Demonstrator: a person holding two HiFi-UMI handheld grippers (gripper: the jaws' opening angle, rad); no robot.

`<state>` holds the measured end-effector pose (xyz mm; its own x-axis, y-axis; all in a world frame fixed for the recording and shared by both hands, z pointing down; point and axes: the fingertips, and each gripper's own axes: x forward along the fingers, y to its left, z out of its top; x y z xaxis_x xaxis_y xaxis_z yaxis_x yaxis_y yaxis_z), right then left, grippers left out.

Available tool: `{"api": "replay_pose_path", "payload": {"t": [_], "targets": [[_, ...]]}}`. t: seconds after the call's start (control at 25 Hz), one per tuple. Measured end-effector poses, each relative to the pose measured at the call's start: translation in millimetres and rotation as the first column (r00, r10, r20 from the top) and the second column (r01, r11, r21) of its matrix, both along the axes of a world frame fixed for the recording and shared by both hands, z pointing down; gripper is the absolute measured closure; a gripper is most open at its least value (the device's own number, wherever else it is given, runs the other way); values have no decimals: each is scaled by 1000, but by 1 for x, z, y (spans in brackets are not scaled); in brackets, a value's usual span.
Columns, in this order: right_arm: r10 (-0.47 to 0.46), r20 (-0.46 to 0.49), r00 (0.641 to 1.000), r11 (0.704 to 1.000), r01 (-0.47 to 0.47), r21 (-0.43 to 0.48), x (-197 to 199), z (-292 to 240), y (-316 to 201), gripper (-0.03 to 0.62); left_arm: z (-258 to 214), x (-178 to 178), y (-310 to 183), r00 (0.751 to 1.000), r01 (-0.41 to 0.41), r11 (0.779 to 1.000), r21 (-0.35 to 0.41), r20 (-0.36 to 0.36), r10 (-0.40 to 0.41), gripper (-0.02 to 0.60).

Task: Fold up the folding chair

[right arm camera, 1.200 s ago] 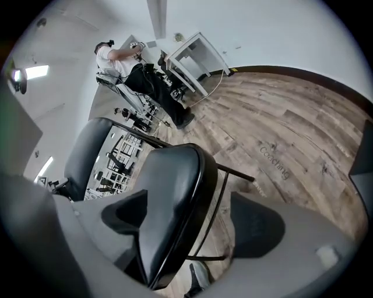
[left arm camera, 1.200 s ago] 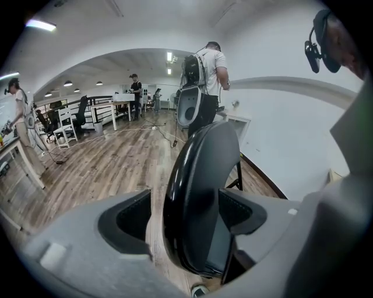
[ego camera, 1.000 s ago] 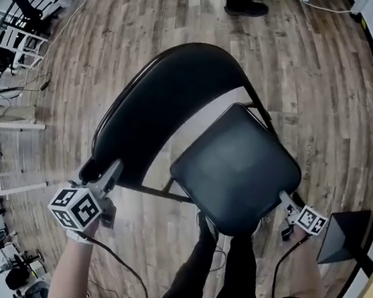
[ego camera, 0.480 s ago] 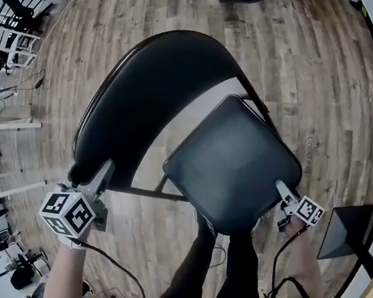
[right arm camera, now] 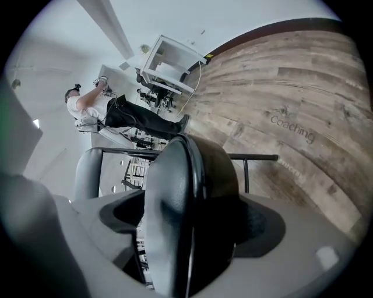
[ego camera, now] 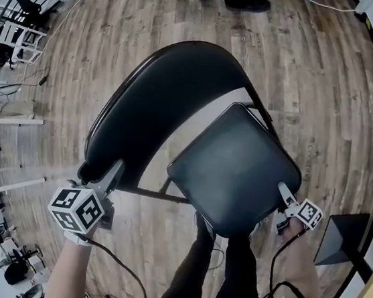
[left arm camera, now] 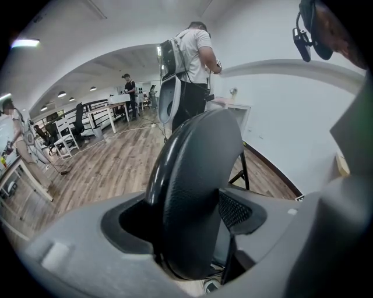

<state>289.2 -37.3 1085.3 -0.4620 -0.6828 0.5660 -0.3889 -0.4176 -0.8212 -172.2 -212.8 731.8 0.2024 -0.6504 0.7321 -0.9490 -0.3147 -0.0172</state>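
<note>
I have the left gripper (ego camera: 115,168) closed on the near lower edge of the backrest (ego camera: 158,101). In the left gripper view the padded rim fills the gap between the jaws, with a pad against each face, and the backrest curves up and away straight ahead of the tips.

The right gripper (ego camera: 284,191) sits at the near right corner of the seat (ego camera: 234,171). Its jaws stand wide and have just been closing a little. In the right gripper view the thick seat edge is between them, with both pads on it, so I read that as a grip.

The chair (ego camera: 259,112) is open on the wood floor (ego camera: 317,73), ahead of both grippers and spanning the space between them. The seat lies on the right gripper's side, the backrest on the left gripper's side, and a strip of floor shows between the two panels. A thin frame bar (ego camera: 160,194) runs from just beside the left gripper toward the seat.

The operator's legs (ego camera: 224,278) stand behind the seat, between the two grippers. Beyond the backrest, well past the left gripper, a person (left arm camera: 192,70) stands at a table.
</note>
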Motion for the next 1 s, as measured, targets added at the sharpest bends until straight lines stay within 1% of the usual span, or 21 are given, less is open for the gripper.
{"api": "replay_pose_path", "payload": {"t": [0.08, 0.2, 0.4, 0.6, 0.76, 0.88, 1.0], "targets": [[5, -15, 1000, 1000, -6, -5, 0, -3, -3, 123, -1, 0, 2, 1000, -23, 1000, 2, 4, 23, 222], [2, 4, 1000, 1000, -2, 7, -5, -12, -7, 124, -8, 1, 5, 998, -57, 998, 13, 8, 57, 243], [-9, 20, 1000, 999, 8, 48, -20, -44, -22, 123, -30, -2, 6, 997, -74, 996, 42, 6, 73, 260], [14, 63, 998, 997, -19, 69, -35, -98, -41, 125, -68, 4, 16, 995, -95, 992, 82, 7, 95, 283], [47, 49, 998, 998, -49, 43, -48, -146, -59, 138, -101, 9, 24, 995, -96, 988, 125, 33, 93, 291], [47, 43, 998, 998, -48, 29, -60, -181, -70, 142, -120, 11, 32, 995, -87, 988, 131, 56, 80, 294], [48, 39, 998, 998, -50, 38, -72, -214, -84, 166, -141, 12, 40, 995, -75, 988, 138, 77, 65, 295]]}}
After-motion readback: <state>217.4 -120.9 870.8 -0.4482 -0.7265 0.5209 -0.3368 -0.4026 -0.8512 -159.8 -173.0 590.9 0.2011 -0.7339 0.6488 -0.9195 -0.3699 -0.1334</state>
